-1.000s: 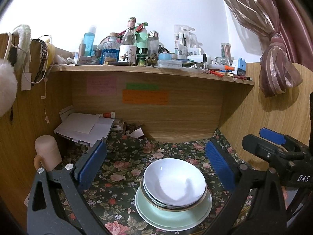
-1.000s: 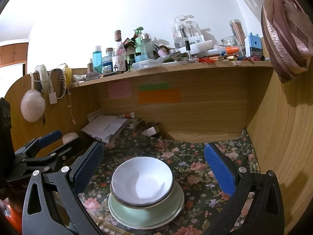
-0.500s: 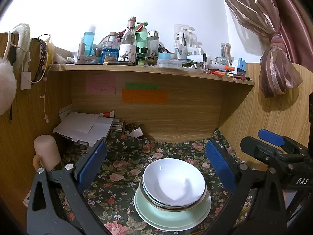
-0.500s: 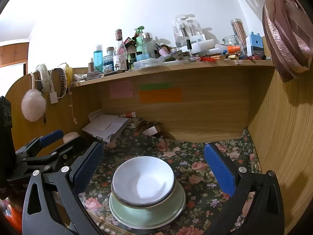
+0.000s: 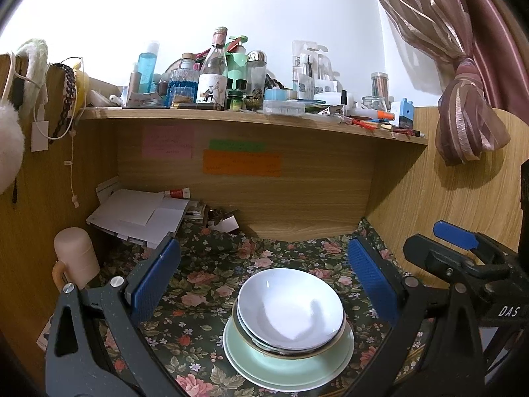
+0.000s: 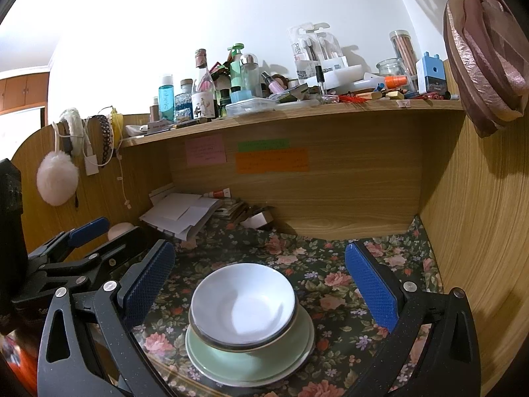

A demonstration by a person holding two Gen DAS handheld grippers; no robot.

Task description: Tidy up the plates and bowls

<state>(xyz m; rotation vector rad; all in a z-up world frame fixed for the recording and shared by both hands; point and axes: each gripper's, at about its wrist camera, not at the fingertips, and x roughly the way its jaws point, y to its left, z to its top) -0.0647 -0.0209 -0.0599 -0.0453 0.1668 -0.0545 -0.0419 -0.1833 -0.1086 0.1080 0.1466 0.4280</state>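
On the floral cloth (image 5: pixel 198 291) the stack (image 6: pixel 249 337) sits centred: green plate (image 5: pixel 287 364) under, seemingly, two bowls (image 5: pixel 291 311). It lies ahead between both wide-open, empty grippers, left (image 5: pixel 264 281) and right (image 6: pixel 261 284) about equally near.

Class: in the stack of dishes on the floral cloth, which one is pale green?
The bottom plate: pale green and widest, it lies under the white bowls.

1. Bright wall (image 5: pixel 297 16) is blown out to near white.
2. Bottles cast shadows on it, right of themselves.
3. Recess under the shelf (image 6: pixel 297 112) is dimmer.
4. Fisheye bends straight edges; black vignette at corners.
5. Focus mostly sharp.
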